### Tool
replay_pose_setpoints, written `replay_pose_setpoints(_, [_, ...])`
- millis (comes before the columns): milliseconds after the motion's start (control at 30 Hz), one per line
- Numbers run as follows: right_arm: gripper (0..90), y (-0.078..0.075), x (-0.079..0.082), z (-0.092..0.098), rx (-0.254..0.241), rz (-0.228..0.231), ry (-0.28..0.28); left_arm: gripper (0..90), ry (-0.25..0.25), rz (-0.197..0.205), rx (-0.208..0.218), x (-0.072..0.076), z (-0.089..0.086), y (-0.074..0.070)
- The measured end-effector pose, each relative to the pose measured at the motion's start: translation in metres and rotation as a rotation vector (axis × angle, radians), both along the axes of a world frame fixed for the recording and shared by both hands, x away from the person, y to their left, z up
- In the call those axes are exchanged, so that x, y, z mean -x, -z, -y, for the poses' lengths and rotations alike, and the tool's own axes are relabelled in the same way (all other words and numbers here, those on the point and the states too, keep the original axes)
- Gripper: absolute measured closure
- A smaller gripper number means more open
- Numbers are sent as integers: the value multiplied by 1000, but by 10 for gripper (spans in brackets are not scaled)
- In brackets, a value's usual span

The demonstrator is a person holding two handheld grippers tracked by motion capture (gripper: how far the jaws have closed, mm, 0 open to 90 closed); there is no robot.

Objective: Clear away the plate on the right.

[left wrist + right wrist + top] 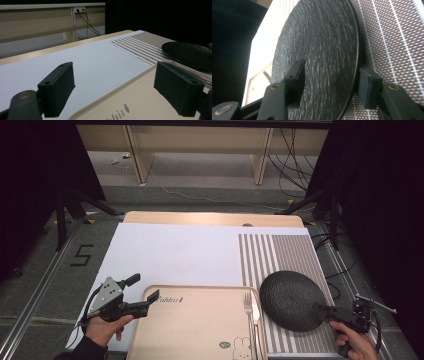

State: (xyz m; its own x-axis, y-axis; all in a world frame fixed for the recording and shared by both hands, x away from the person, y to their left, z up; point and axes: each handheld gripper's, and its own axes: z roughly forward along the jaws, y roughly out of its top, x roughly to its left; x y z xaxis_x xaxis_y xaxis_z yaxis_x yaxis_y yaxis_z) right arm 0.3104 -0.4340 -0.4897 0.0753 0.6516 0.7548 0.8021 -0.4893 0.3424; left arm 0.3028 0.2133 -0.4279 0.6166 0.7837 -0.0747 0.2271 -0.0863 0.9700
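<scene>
Black jaws of my right hand-held gripper [329, 82] straddle the rim of one black plate [292, 300] on the striped mat [280, 252], spread, not yet pressing. One tray [195, 325], one fork [248, 312]. My left hand-held gripper [145, 292] hovers spread at the tray's corner.
</scene>
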Motion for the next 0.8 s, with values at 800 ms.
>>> replay_pose_setpoints(800, [778,6,2,6,-21,-43,66,160,1,-8,6,-1,0,0])
